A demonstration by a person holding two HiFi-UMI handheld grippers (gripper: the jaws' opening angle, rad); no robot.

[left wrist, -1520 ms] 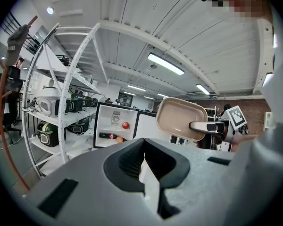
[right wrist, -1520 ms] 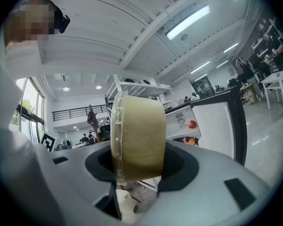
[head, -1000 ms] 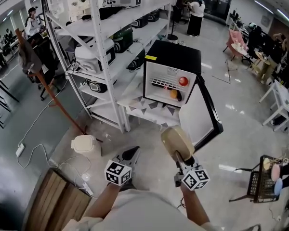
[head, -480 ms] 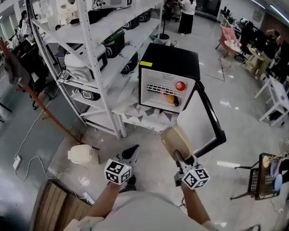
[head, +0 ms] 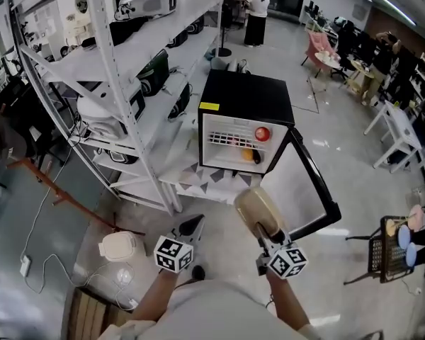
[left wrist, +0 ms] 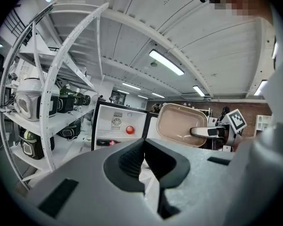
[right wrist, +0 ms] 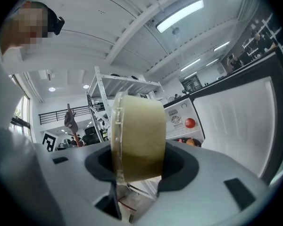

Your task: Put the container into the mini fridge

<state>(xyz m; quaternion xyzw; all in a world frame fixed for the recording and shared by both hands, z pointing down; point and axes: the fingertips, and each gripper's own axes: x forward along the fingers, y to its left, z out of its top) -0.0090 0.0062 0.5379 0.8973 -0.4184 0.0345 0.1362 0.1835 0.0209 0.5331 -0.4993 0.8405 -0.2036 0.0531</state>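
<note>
Right gripper (head: pixel 270 234) is clamped on the beige container (head: pixel 258 210), jaws partway apart around its wall, tub up on edge. Left gripper (head: pixel 193 224) at its 9 o'clock, jaws pressed together, nothing in them. Mini fridge (head: pixel 245 108) sits at the container's 12 o'clock, well apart, door (head: pixel 297 183) open, 1 red round thing (head: pixel 262 134) inside.

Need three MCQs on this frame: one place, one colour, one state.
1. Where is the container?
A) inside the mini fridge
B) in the right gripper
C) on the floor

2. What colour is the mini fridge casing?
A) black
B) white
C) red

3. Its door is:
A) shut
B) open
C) missing

Answers:
1 B: the jaws clamp its beige body.
2 A: top and sides show black.
3 B: it stands swung wide, interior exposed.
</note>
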